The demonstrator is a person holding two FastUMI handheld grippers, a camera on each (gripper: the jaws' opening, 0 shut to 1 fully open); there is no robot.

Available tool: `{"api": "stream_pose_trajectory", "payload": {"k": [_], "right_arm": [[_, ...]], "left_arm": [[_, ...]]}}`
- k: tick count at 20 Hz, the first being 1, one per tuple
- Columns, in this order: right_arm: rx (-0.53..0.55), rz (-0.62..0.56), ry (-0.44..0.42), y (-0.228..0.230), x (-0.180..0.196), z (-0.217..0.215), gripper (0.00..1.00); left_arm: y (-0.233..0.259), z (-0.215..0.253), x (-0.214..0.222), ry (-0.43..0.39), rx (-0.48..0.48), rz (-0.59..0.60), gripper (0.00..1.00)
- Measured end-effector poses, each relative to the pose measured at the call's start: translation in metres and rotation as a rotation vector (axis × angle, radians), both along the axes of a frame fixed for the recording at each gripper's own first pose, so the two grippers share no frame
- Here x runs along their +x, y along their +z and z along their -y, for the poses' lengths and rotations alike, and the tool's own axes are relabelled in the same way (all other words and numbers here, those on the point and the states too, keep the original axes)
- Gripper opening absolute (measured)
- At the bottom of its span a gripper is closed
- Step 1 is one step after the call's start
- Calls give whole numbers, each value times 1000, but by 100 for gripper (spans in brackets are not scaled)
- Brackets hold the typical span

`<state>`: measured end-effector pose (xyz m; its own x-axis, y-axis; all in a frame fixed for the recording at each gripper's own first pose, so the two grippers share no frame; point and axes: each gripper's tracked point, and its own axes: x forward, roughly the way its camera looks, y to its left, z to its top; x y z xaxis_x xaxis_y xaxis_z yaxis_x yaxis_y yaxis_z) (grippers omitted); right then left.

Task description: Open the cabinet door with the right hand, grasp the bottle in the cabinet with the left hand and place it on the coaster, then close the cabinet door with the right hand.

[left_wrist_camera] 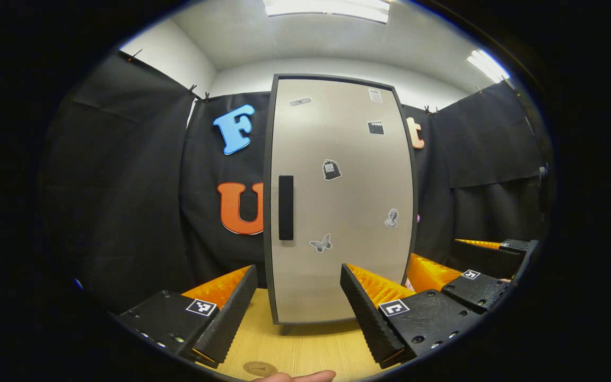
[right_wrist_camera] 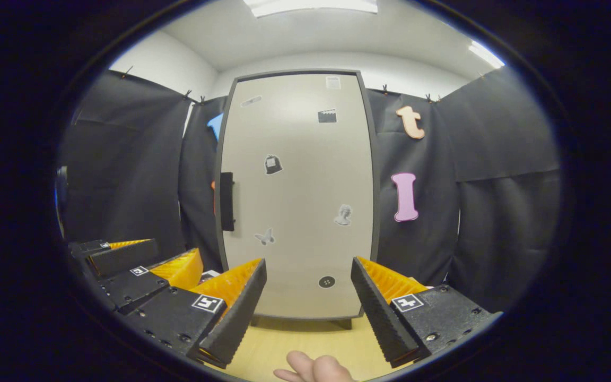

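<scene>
Cabinet door (right_wrist_camera: 297, 196) is standing closed; both tools, right tool (right_wrist_camera: 308, 307) and left tool (left_wrist_camera: 297, 313), are waiting spread apart, handle (right_wrist_camera: 226, 201) at 10 o'clock.

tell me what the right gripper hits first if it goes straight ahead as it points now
Most likely the closed cabinet door: the open right gripper faces its lower panel, right of the handle. Depth is unclear.

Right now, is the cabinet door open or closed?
Closed. The cabinet door sits flush inside its dark frame, its handle untouched, and nothing of the inside is visible.
</scene>
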<state>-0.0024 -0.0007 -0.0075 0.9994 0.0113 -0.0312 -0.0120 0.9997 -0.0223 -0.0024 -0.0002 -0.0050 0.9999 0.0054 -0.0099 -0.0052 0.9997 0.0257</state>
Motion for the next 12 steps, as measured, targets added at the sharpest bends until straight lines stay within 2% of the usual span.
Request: {"api": "stream_pose_trajectory", "payload": {"k": [8, 12], "right_arm": [[1, 2, 10, 4, 2, 6, 100], [-25, 57, 28, 18, 14, 4, 100]], "left_arm": [[2, 6, -1, 9, 11, 7, 95], [1, 7, -5, 6, 28, 1, 95]]}}
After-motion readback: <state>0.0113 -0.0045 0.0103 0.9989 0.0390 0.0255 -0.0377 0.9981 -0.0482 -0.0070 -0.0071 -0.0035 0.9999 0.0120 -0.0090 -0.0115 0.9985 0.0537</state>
